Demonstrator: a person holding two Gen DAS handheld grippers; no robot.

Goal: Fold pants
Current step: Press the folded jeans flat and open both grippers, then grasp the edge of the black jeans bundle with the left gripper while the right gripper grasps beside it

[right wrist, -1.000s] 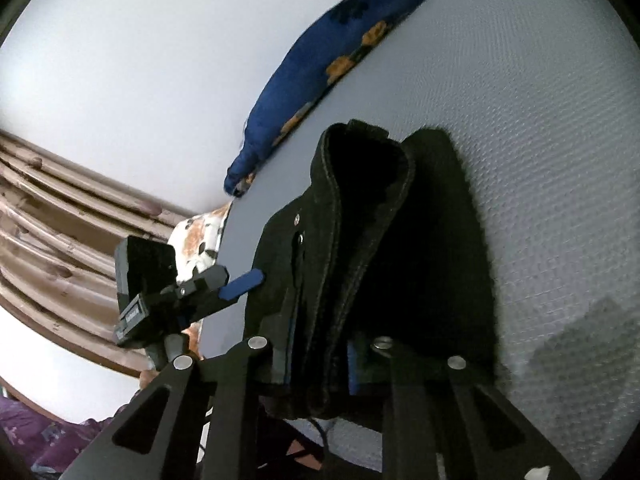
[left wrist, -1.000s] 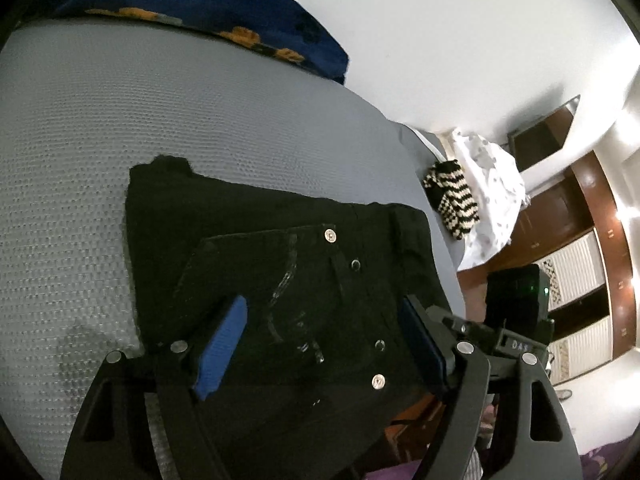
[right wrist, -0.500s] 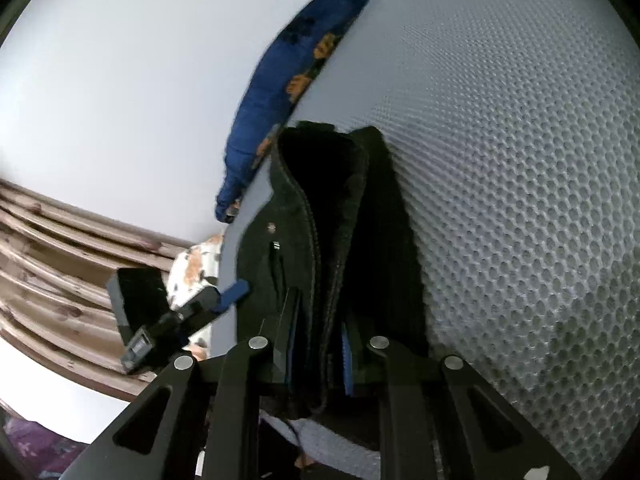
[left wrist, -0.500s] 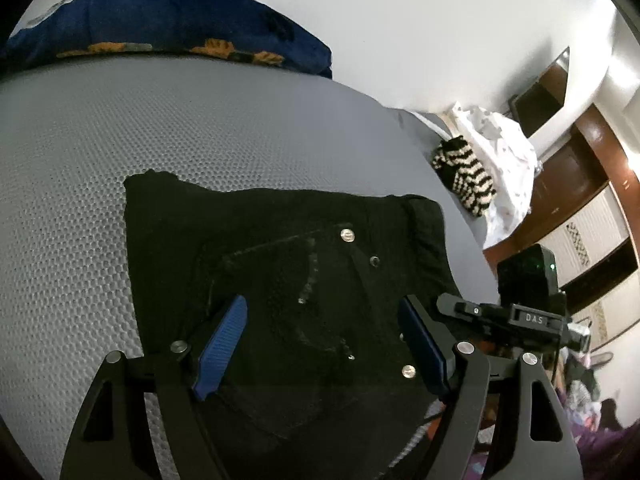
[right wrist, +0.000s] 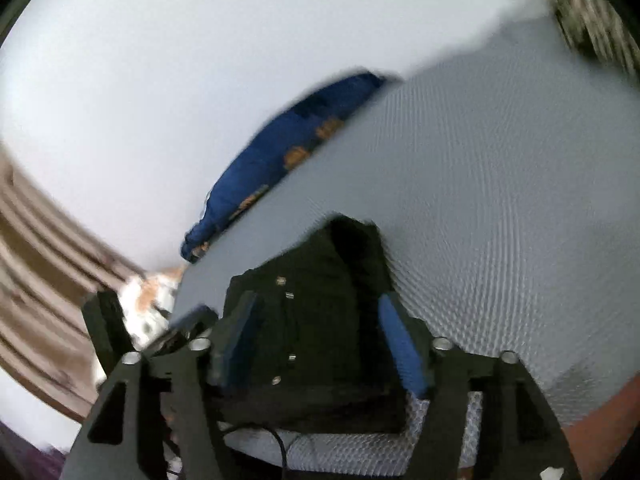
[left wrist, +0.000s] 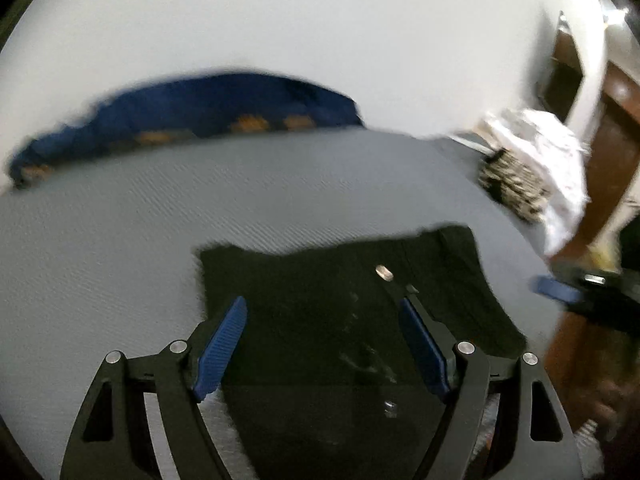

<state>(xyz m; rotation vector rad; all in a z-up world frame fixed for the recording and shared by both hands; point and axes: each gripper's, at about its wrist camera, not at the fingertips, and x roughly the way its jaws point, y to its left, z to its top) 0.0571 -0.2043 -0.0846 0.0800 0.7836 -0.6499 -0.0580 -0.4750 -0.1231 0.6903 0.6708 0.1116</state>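
The black pants (left wrist: 344, 300) lie folded into a compact stack on the grey bed (left wrist: 200, 200), metal buttons showing on top. My left gripper (left wrist: 324, 320) is open and empty, its blue pads hovering over the near part of the stack. In the right wrist view the pants (right wrist: 320, 304) lie flat near the bed's near edge. My right gripper (right wrist: 316, 320) is open with its pads on either side of the stack, holding nothing. The right gripper also shows at the right of the left wrist view (left wrist: 560, 290). Both views are blurred.
A blue pillow with orange print (left wrist: 192, 108) lies at the head of the bed by the white wall. A striped cloth (left wrist: 512, 184) and white cloth (left wrist: 548, 152) sit at the bed's far right. Wooden furniture (left wrist: 612, 140) stands beyond. The grey bed surface (right wrist: 500, 200) stretches ahead.
My right gripper has opened and let go of the pants, which now lie flat. Both grippers have pulled back and tilted up, so the pants sit lower in both views.
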